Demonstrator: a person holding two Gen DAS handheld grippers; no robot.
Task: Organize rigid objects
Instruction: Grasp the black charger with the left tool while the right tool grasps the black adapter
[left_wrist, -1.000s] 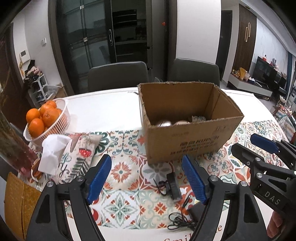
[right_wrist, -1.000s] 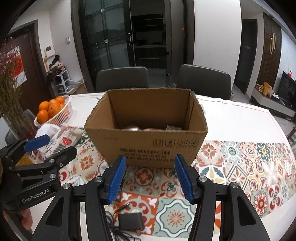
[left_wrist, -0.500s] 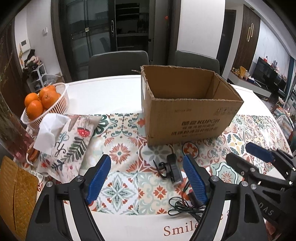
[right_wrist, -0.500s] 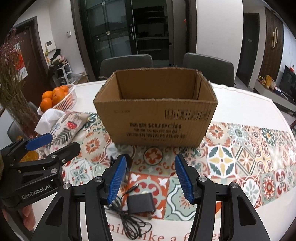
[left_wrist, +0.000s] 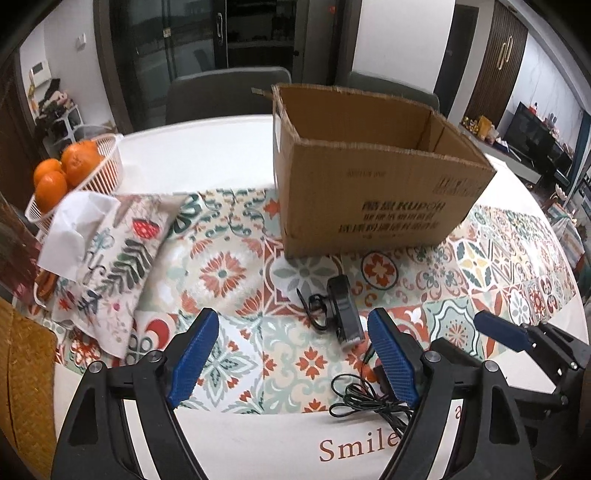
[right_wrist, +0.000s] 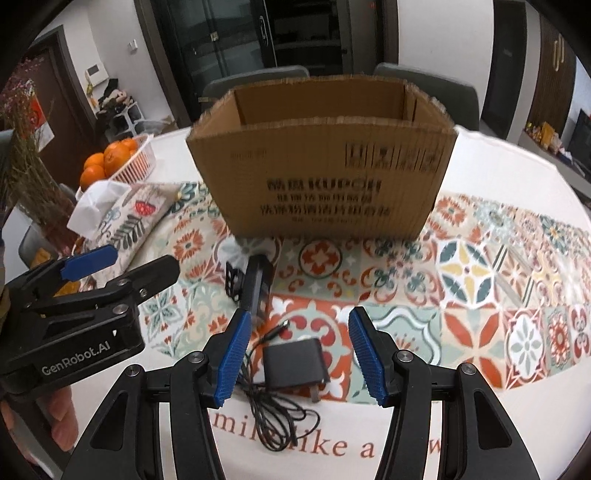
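Both grippers hang low over the near edge of the table (left_wrist: 207, 147), fingers pointing toward the far side and level with each other. The left gripper (left_wrist: 295, 354) has its jaws spread wide and holds nothing; a black adapter (left_wrist: 345, 314) lies on the patterned cloth (left_wrist: 229, 266) just beyond its right finger. The right gripper (right_wrist: 301, 356) is equally wide and empty, with a second black charger (right_wrist: 293, 363) and its tangled cord (right_wrist: 273, 413) lying on the table between its fingers. The open cardboard box (right_wrist: 325, 177) stands farther back, centre. A basket of oranges (left_wrist: 74, 173) sits far left.
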